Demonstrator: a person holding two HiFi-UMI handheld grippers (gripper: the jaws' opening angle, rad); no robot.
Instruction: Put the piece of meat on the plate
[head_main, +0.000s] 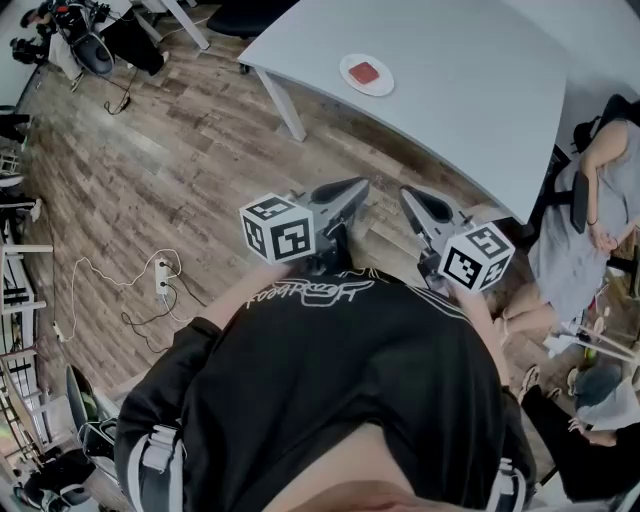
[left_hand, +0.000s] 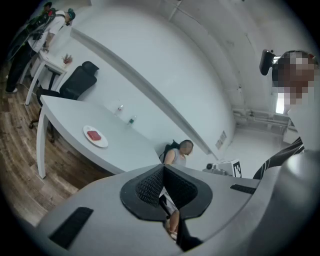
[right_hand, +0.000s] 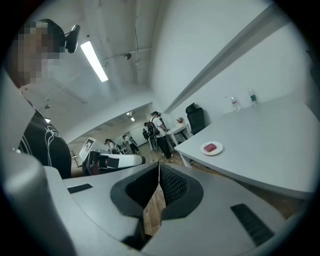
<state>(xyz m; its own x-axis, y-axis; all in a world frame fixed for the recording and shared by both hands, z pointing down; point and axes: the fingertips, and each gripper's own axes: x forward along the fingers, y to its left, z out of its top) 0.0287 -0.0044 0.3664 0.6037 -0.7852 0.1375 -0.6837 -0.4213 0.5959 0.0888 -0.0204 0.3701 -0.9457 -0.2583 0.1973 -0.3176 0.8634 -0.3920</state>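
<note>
A red piece of meat (head_main: 364, 72) lies on a white plate (head_main: 382, 87) on the grey table (head_main: 470, 90). Both grippers are held side by side over the wood floor, short of the table's near edge. The left gripper (head_main: 358, 185) is shut with nothing between its jaws, and so is the right gripper (head_main: 407, 193). In the left gripper view the plate (left_hand: 102, 143) with the meat (left_hand: 93, 134) sits far off to the left, beyond the shut gripper (left_hand: 163, 167). In the right gripper view the plate (right_hand: 218, 150) and meat (right_hand: 211, 147) sit to the right of the shut gripper (right_hand: 159, 165).
A person (head_main: 590, 200) sits at the table's right end. A white table leg (head_main: 283, 105) stands at the near corner. A power strip with cables (head_main: 160, 282) lies on the floor at left. Two small bottles (left_hand: 120, 109) stand far back on the table. Several people stand in the background.
</note>
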